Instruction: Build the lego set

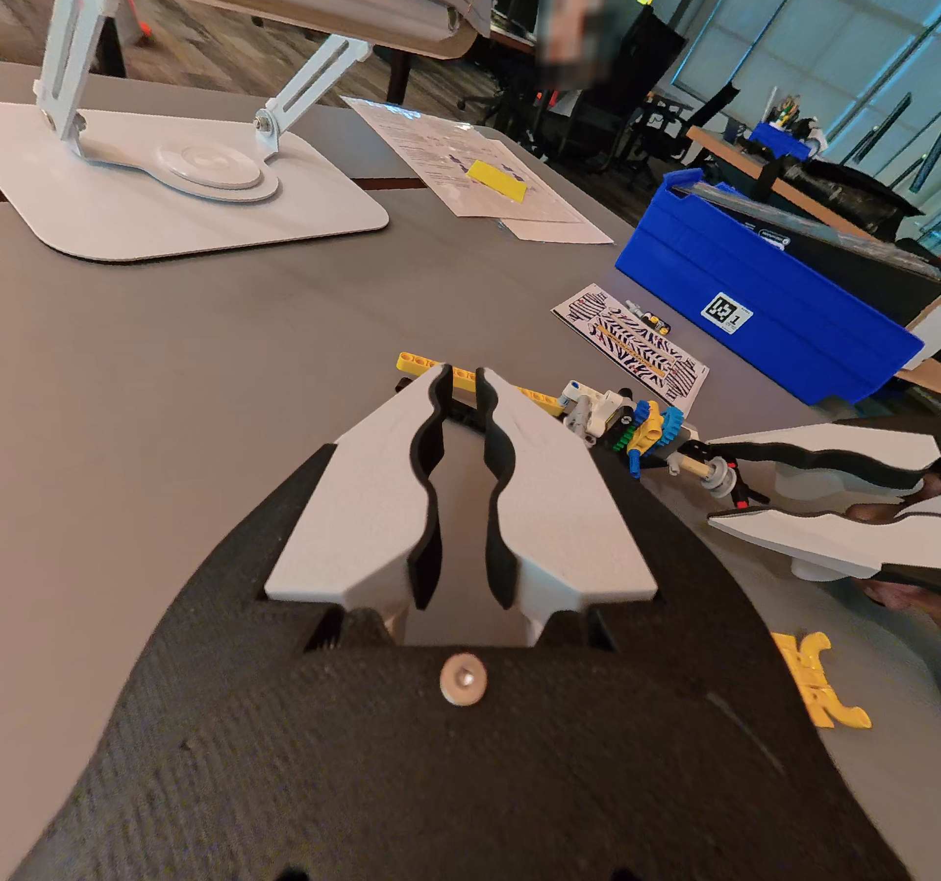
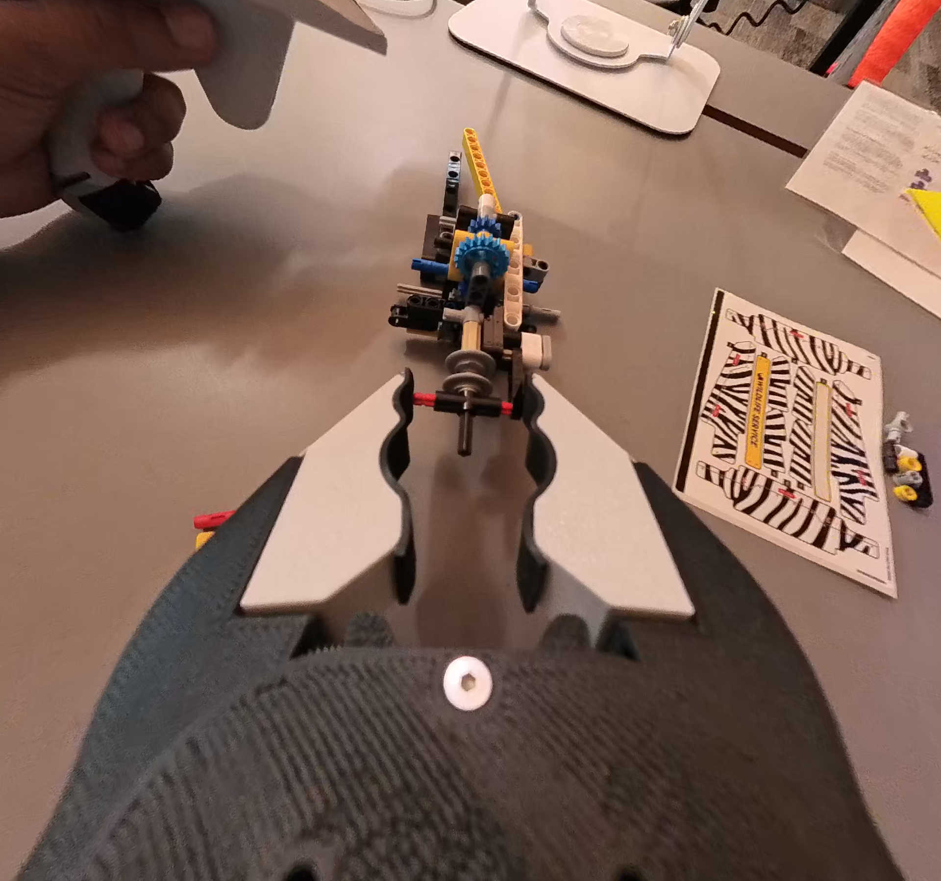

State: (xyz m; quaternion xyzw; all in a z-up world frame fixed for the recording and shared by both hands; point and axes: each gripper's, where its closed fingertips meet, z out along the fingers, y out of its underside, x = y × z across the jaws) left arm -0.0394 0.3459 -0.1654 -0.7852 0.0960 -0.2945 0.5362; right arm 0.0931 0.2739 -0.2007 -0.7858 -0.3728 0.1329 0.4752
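Observation:
The partly built Lego assembly (image 2: 478,271) lies on the grey table (image 2: 254,347), with blue gears, a yellow beam (image 2: 478,159) and a grey pulley axle that ends in a black-and-red cross axle (image 2: 466,401). My right gripper (image 2: 466,391) is open and straddles that cross axle, its pads close to the red ends. In the left wrist view the assembly (image 1: 636,429) lies ahead to the right, with the right gripper (image 1: 710,480) at its end. My left gripper (image 1: 462,372) is empty, its jaws a narrow gap apart, in front of the yellow beam (image 1: 412,360). A hand holds it (image 2: 315,16) above the table, apart from the assembly.
A zebra-striped sticker sheet (image 2: 779,449) and small loose parts (image 2: 906,475) lie to the right. A blue bin (image 1: 764,296) stands beyond them. A white stand base (image 2: 585,42) and papers (image 2: 876,154) are at the back. A yellow part (image 1: 814,678) and red and yellow bits (image 2: 211,525) lie near me. One gripper's finger ends stand about 15 cm off the other's.

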